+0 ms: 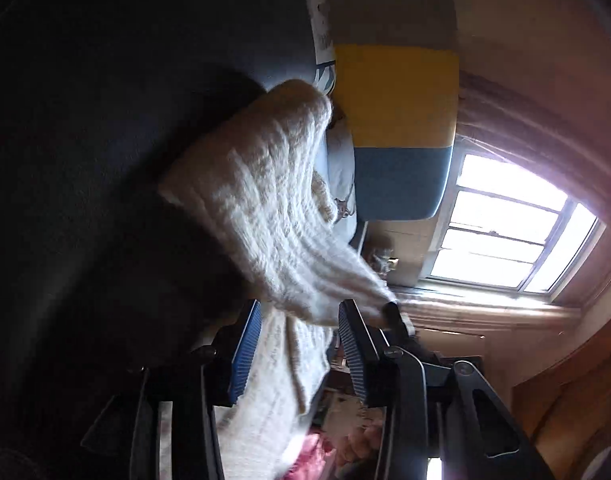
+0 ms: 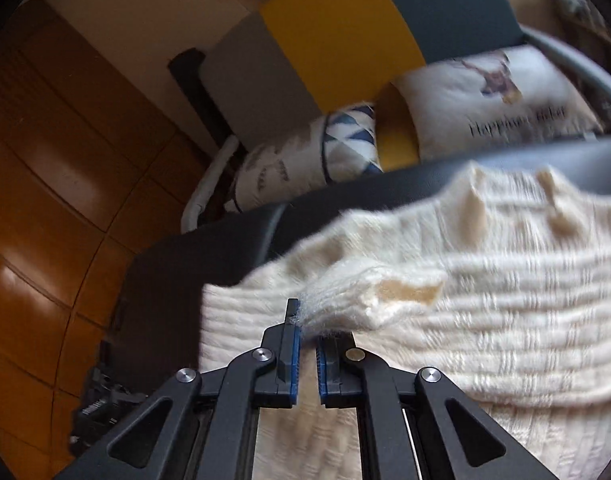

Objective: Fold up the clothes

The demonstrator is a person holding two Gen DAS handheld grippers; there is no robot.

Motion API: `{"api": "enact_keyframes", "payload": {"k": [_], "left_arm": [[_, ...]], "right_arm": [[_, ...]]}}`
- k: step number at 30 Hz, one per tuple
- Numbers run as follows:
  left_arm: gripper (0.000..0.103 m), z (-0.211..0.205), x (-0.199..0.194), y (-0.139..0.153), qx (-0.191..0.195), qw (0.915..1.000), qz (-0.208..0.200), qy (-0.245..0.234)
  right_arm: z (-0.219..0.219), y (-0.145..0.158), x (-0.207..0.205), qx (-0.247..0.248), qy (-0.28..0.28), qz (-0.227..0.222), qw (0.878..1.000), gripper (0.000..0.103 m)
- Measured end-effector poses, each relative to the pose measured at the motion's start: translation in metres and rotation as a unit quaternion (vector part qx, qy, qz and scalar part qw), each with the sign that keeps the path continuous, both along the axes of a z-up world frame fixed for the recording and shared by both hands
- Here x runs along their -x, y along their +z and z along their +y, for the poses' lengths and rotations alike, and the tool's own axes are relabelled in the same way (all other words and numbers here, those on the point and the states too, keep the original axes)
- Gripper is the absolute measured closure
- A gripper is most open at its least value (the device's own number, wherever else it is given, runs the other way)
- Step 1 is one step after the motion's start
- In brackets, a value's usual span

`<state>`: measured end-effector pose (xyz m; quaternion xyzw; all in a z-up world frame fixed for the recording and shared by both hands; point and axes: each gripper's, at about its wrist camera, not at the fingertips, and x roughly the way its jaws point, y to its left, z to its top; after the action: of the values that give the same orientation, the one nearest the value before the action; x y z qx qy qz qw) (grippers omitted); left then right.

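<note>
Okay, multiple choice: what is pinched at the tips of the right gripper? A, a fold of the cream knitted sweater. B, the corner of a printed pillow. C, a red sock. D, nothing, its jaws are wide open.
A: in the right wrist view the right gripper has its jaws nearly together on a fuzzy fold of the cream knitted sweater, with the printed pillow lying well behind it.

- A cream sweater (image 2: 485, 280) is showing a ribbed knit.
- The dark, near-black bed cover (image 2: 209, 256) is lying plain.
- The headboard (image 2: 337, 28) is showing grey, yellow and blue bands.
- One pillow (image 2: 351, 136) is wearing blue and white triangles.
- Another pillow (image 2: 485, 92) is showing white with dark lettering.
- The gripper pads (image 1: 245, 352) are showing ribbed blue.
- The wooden floor (image 2: 45, 184) is glowing orange-brown.
</note>
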<state>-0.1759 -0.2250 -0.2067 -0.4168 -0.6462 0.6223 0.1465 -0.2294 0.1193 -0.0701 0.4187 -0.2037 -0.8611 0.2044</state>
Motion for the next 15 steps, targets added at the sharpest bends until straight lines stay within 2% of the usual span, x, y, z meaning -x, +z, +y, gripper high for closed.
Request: {"api": "enact_keyframes", "payload": {"k": [6, 9, 15], "left_arm": [[0.063, 0.022, 0.015, -0.006, -0.047, 0.9969, -0.018, 0.060], [0.063, 0.024, 0.024, -0.006, -0.037, 0.9947, -0.030, 0.091], [0.062, 0.028, 0.047, -0.009, -0.011, 0.9930, -0.044, 0.109]], "right_arm": [[-0.015, 0.067, 0.008, -0.017, 0.019, 0.053, 0.998, 0.096], [-0.015, 0.095, 0.007, -0.028, 0.024, 0.079, 0.996, 0.096], [0.030, 0.115, 0.001, -0.037, -0.003, 0.102, 0.994, 0.096]]}}
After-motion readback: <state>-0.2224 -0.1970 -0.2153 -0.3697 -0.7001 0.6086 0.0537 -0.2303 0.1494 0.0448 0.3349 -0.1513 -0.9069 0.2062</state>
